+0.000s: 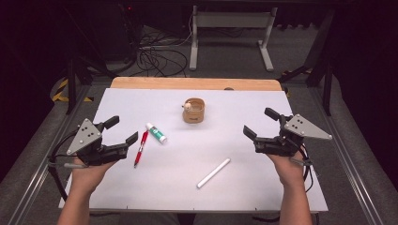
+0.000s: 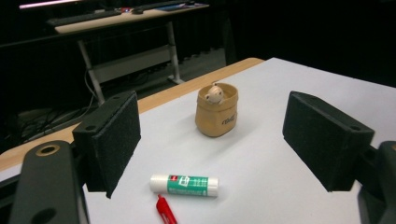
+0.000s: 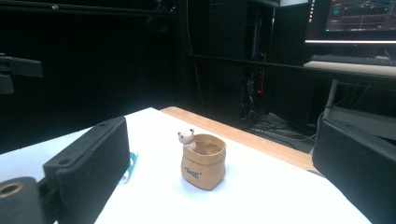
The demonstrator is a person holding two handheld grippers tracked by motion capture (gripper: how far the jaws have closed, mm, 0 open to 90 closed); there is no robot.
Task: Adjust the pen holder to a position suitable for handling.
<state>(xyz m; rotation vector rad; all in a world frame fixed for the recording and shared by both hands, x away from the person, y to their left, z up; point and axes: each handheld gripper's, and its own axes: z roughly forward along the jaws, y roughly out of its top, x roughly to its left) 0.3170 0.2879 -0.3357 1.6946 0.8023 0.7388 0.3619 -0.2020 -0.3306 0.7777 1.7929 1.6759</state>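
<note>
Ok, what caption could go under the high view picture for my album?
Two open tongs, left and right, wait over a white table holding a bear cup, glue stick, red pen and white stick.

The bench, covered in white, carries a tan bear-figure cup, a glue stick, a red pen and a white stick.

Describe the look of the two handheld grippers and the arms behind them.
Both the left gripper and the right gripper are black, boxy tools with two jaws lined by rough dark pads. Each carries a grey three-cornered plate dotted with small holes, and a thin dark cable trails off. The forearms are bare, with no sleeves or gloves.
</note>
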